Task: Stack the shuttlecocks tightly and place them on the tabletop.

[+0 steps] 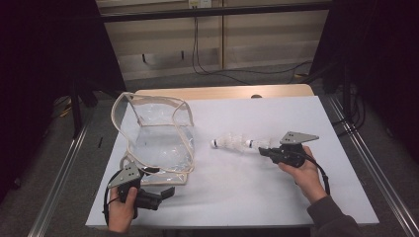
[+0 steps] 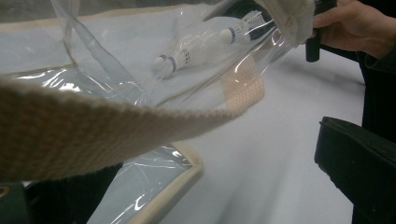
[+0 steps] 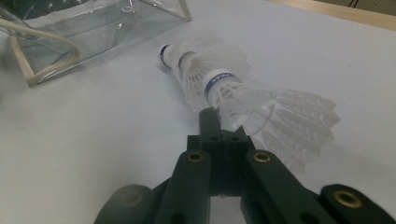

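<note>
Figure. Loading a stack of shuttlecocks into a clear bag. The right tool [image 1: 264, 149] is clamped on the feather skirt of the rearmost shuttlecock [image 3: 261, 112] in a nested stack of shuttlecocks [image 1: 239, 143], which lies low over the white surface [image 1: 247, 197] near its middle, cork ends pointing toward the clear plastic pouch [image 1: 158, 138]. In the right gripper view the jaws stand pressed together on the feathers just behind the blue-banded cork. The pouch, edged in cream webbing, stands at the left of the surface with its mouth open upward; stack and pouch are apart. The left tool [image 1: 165, 192] rests at the pouch's near corner. In the left gripper view a webbing strap [image 2: 93, 126] crosses close before the camera, and whether the jaws pinch it cannot be told.

To do the step well: judged from this layout, the stack should travel cork-first and nearly level, so that the nested shuttlecocks do not slide apart. The grip on feathers is light and off-centre, so slow motion is advisable. The left tool should hold the rim steady and the mouth wide. The corks must clear the webbing edge before release, since soft film can fold inward and block entry.
</note>
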`<state>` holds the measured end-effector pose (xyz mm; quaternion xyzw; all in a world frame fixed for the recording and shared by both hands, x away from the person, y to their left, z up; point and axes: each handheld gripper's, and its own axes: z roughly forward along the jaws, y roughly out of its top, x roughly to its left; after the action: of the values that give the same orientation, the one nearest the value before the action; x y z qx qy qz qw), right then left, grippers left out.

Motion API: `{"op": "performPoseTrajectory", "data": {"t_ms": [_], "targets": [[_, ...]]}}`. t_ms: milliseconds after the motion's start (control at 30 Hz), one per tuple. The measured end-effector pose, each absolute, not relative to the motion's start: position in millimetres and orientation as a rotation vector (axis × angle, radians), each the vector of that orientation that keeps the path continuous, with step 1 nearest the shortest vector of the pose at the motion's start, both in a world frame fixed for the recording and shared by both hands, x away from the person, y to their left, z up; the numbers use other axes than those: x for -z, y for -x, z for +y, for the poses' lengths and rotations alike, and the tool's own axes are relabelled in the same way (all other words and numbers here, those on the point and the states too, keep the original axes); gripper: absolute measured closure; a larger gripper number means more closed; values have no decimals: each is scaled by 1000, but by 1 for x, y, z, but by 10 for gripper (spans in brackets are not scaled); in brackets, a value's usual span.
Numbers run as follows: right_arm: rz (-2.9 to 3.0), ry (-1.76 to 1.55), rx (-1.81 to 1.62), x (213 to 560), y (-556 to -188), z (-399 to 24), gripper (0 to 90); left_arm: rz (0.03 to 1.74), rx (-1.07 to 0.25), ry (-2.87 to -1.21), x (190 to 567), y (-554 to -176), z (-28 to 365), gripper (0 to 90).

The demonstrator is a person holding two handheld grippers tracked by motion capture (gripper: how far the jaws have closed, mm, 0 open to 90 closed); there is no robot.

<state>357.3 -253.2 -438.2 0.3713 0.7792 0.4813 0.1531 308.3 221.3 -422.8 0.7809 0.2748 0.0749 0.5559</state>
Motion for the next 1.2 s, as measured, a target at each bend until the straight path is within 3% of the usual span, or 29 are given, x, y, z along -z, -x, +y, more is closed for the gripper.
{"op": "performPoseTrajectory", "data": {"t_ms": [1200], "targets": [[2251, -1056, -1366, 441, -370, -242, 900, 649, -177, -1842, 423, -308, 221, 11]]}}
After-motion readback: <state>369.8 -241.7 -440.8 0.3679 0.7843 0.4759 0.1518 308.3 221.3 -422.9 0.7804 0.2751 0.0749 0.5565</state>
